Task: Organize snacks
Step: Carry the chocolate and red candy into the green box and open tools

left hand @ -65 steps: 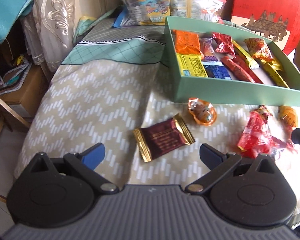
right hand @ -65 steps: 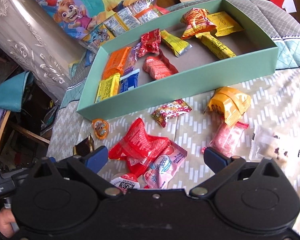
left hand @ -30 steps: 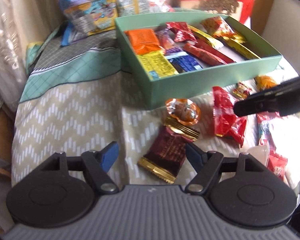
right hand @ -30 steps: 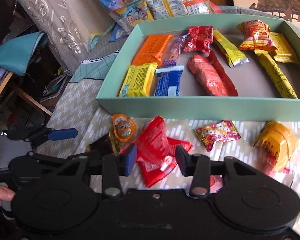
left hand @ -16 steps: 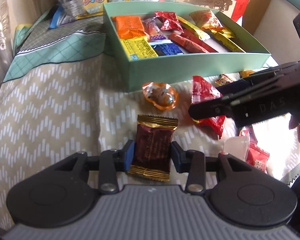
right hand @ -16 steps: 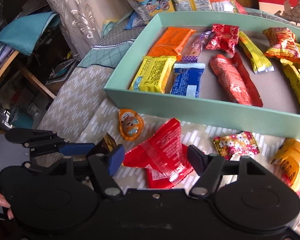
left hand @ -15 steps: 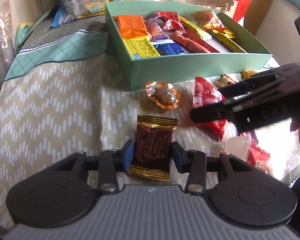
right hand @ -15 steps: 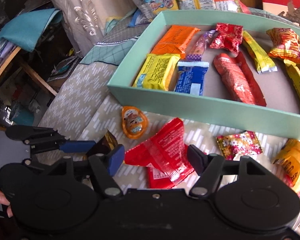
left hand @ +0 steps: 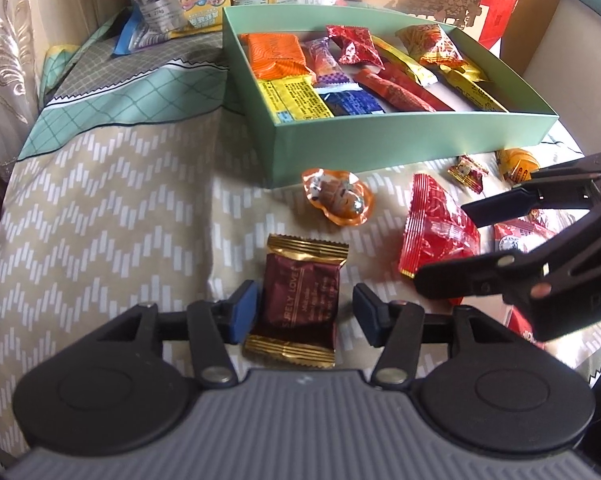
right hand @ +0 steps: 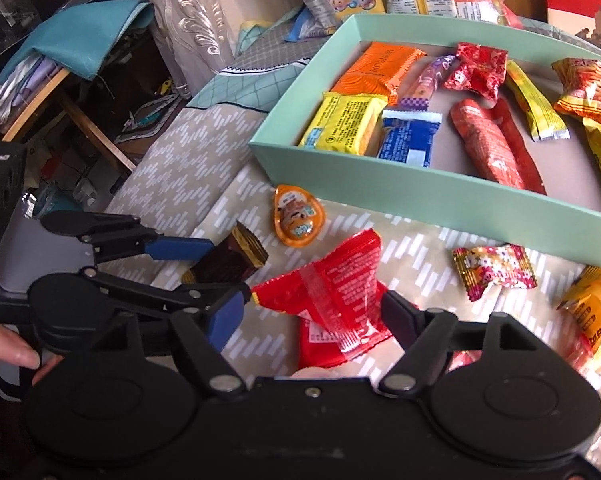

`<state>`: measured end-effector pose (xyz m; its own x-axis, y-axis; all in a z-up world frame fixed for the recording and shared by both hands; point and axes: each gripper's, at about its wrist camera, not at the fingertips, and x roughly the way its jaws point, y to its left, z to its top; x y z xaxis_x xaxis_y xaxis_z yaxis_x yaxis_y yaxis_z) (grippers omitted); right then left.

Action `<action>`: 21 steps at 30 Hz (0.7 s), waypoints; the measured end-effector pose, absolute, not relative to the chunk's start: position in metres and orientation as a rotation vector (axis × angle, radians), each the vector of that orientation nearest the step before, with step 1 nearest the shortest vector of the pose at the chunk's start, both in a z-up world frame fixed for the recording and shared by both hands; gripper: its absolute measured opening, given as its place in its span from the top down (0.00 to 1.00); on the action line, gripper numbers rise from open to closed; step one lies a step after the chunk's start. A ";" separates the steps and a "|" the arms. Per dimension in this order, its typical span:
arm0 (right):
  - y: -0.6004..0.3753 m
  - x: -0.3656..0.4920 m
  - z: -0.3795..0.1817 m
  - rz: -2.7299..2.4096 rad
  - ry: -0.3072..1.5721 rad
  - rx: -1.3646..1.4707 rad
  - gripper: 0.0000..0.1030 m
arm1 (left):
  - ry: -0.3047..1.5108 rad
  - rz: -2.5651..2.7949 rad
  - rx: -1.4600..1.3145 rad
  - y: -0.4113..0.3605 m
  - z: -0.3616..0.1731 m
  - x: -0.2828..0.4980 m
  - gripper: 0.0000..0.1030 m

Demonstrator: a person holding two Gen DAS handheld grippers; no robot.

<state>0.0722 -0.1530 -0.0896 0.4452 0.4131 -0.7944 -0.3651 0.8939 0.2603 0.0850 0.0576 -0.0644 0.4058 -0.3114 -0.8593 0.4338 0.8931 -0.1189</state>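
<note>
A dark maroon wafer pack [left hand: 300,300] with gold crimped ends lies flat on the zigzag cloth [left hand: 112,216], in front of the mint box [left hand: 412,144] and well apart from it. Its face reads "SURELY LOVE" in gold. The left gripper [left hand: 302,314] straddles it; its jaws have just been opening, the left pad close to the wrapper, the right clear of it, so nothing is clamped. To the right of the wafer lies a crinkled red pack [right hand: 332,300], with fine white print too small to read. The right gripper [right hand: 312,316] has it between its jaws, which have just been opening and stand apart from it. Between the wafer and the box sits an orange jelly cup [left hand: 338,196]. Inside the box, an orange pack [right hand: 376,66] reads "WINSUN", beside a yellow pack [right hand: 346,122] and a blue one [right hand: 410,138]. Behind the box lie cartoon bags [left hand: 180,0].
</note>
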 end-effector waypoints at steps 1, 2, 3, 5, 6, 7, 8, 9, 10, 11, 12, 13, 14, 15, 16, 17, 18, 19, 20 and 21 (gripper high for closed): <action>-0.150 0.071 -0.090 0.480 0.993 0.033 0.26 | 1.054 -0.471 0.128 0.058 -0.064 0.085 0.48; -0.149 0.071 -0.091 0.476 0.987 0.014 0.26 | 1.054 -0.469 0.125 0.058 -0.064 0.085 0.48; -0.146 0.071 -0.092 0.466 0.981 -0.009 0.26 | 1.055 -0.466 0.122 0.059 -0.064 0.086 0.48; -0.141 0.071 -0.095 0.446 0.961 -0.057 0.29 | 1.055 -0.463 0.123 0.059 -0.064 0.086 0.48; -0.139 0.070 -0.097 0.429 0.957 -0.083 0.39 | 1.053 -0.465 0.124 0.060 -0.064 0.086 0.48; -0.137 0.070 -0.099 0.412 0.947 -0.109 0.47 | 1.052 -0.464 0.126 0.060 -0.064 0.086 0.48; -0.137 0.070 -0.100 0.401 0.937 -0.119 0.51 | 1.050 -0.462 0.131 0.059 -0.065 0.086 0.48; -0.137 0.070 -0.100 0.397 0.938 -0.111 0.54 | 1.047 -0.457 0.135 0.058 -0.065 0.085 0.48; -0.139 0.070 -0.099 0.386 0.936 -0.096 0.57 | 1.042 -0.446 0.142 0.057 -0.065 0.084 0.53; -0.141 0.070 -0.097 0.376 0.937 -0.073 0.58 | 1.032 -0.427 0.154 0.055 -0.064 0.083 0.60; -0.145 0.070 -0.095 0.365 0.935 -0.040 0.59 | 1.026 -0.415 0.161 0.054 -0.063 0.083 0.64; -0.149 0.071 -0.093 0.359 0.938 -0.007 0.59 | 1.031 -0.412 0.147 0.055 -0.062 0.083 0.64; -0.153 0.071 -0.091 0.357 0.943 0.021 0.59 | 1.038 -0.407 0.130 0.056 -0.062 0.083 0.64; -0.158 0.070 -0.090 0.356 0.947 0.047 0.59 | 1.043 -0.402 0.121 0.057 -0.061 0.084 0.64; -0.163 0.069 -0.088 0.350 0.946 0.064 0.60 | 1.047 -0.397 0.115 0.058 -0.060 0.083 0.65; -0.166 0.067 -0.087 0.345 0.945 0.077 0.60 | 1.053 -0.395 0.106 0.058 -0.059 0.083 0.65; -0.171 0.066 -0.085 0.341 0.946 0.098 0.60 | 1.057 -0.398 0.094 0.059 -0.057 0.082 0.65; -0.177 0.064 -0.083 0.339 0.946 0.119 0.60 | 1.056 -0.405 0.083 0.059 -0.053 0.081 0.65; -0.182 0.061 -0.080 0.336 0.943 0.140 0.60 | 1.051 -0.414 0.074 0.059 -0.049 0.079 0.65; -0.187 0.059 -0.076 0.334 0.935 0.154 0.60 | 1.042 -0.429 0.064 0.058 -0.043 0.077 0.65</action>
<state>0.0587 -0.1872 -0.0762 0.5471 0.3463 -0.7621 -0.2141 0.9380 0.2725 0.0767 0.0575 -0.0428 0.4298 -0.3131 -0.8469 0.3732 0.9157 -0.1491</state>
